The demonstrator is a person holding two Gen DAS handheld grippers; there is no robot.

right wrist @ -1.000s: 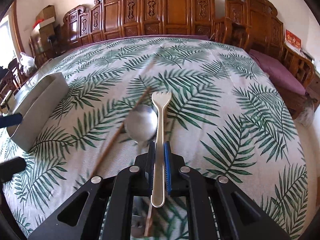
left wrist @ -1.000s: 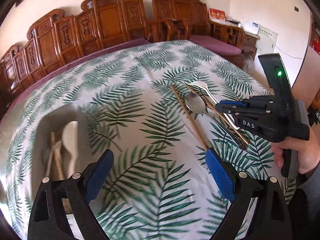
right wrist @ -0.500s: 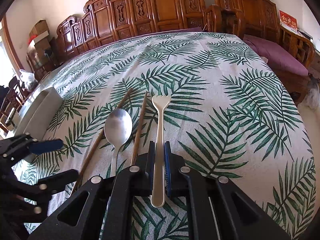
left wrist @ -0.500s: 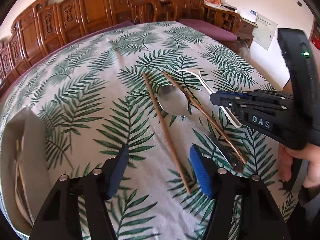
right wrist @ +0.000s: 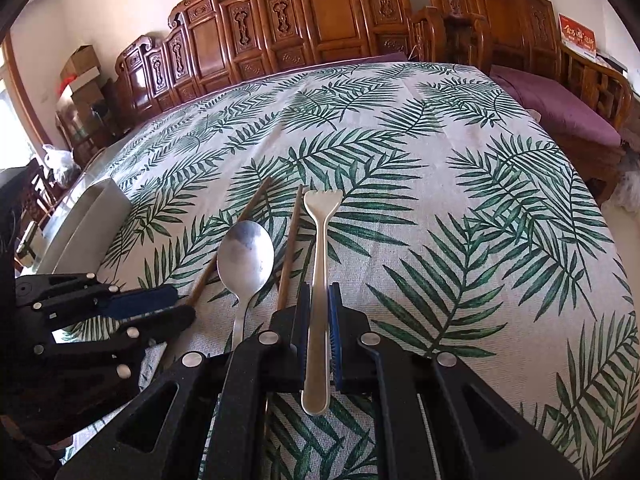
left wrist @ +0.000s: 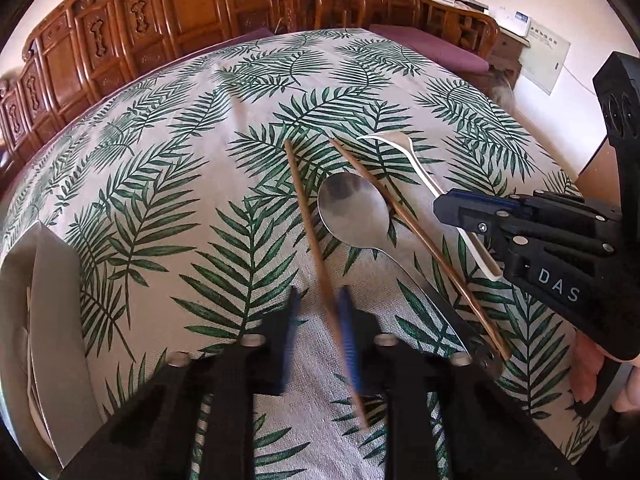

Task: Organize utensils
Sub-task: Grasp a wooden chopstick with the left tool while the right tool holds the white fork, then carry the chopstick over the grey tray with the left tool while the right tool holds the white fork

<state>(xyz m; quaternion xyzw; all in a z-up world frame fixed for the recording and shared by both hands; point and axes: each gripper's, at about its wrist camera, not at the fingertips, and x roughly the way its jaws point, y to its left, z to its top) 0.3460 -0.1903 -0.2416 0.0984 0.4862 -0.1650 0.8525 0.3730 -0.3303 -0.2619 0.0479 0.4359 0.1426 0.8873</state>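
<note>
My right gripper (right wrist: 318,312) is shut on a white fork (right wrist: 320,240) and holds it just above the cloth; it also shows in the left wrist view (left wrist: 452,208). My left gripper (left wrist: 320,312) is partly closed around the near chopstick (left wrist: 312,232), its blue pads blurred, a small gap still showing on each side. A metal spoon (left wrist: 354,210) lies between that chopstick and a second chopstick (left wrist: 420,240). In the right wrist view the left gripper (right wrist: 160,304) sits at the left beside the spoon (right wrist: 246,256).
A grey utensil tray (left wrist: 36,320) with several items inside stands at the left edge of the table; it shows in the right wrist view (right wrist: 88,224) too. The leaf-print cloth (left wrist: 200,160) covers the table. Carved wooden chairs (right wrist: 320,20) line the far side.
My left gripper has moved right and forward over the near chopstick and its jaws have narrowed around it. The right gripper has kept hold of the fork and shifted slightly.
</note>
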